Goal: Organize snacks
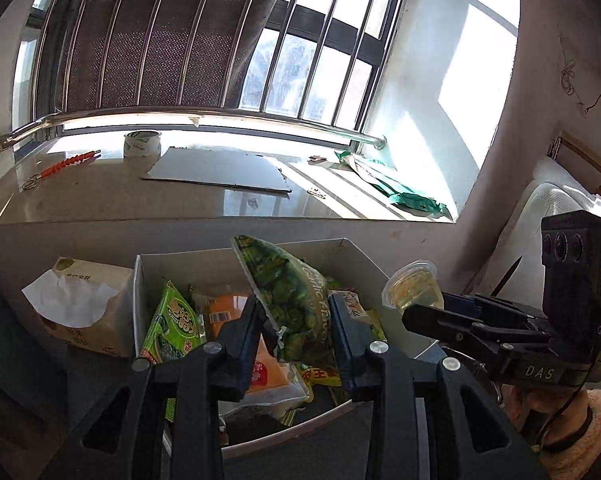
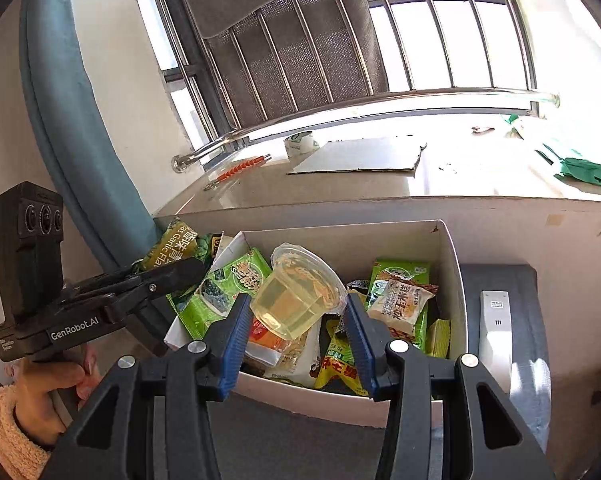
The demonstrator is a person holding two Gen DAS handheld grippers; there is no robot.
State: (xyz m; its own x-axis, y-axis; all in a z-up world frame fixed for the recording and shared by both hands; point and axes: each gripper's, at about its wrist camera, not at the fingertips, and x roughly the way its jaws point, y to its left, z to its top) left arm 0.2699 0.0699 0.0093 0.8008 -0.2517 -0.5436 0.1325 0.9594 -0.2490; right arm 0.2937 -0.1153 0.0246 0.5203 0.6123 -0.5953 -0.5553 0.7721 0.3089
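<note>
1. L gripper (image 1: pixel 296 320): jaws clamped on green garlic-flavor snack bag (image 1: pixel 288 296), held tilted over the white box (image 1: pixel 352 250).
2. R gripper (image 2: pixel 296 320): jaws closed on clear jelly cup (image 2: pixel 296 296), yellowish contents, held above the same box.
3. Box contents: green seaweed pack (image 2: pixel 230 284), orange packet (image 1: pixel 224 308), cracker pack (image 2: pixel 400 304), yellow-red packs (image 2: pixel 338 368), all loose & overlapping.
4. Tissue pack (image 1: pixel 84 304) just beside box, L side, outside it.
5. White remote (image 2: pixel 496 320) on grey pad, R of box.
</note>
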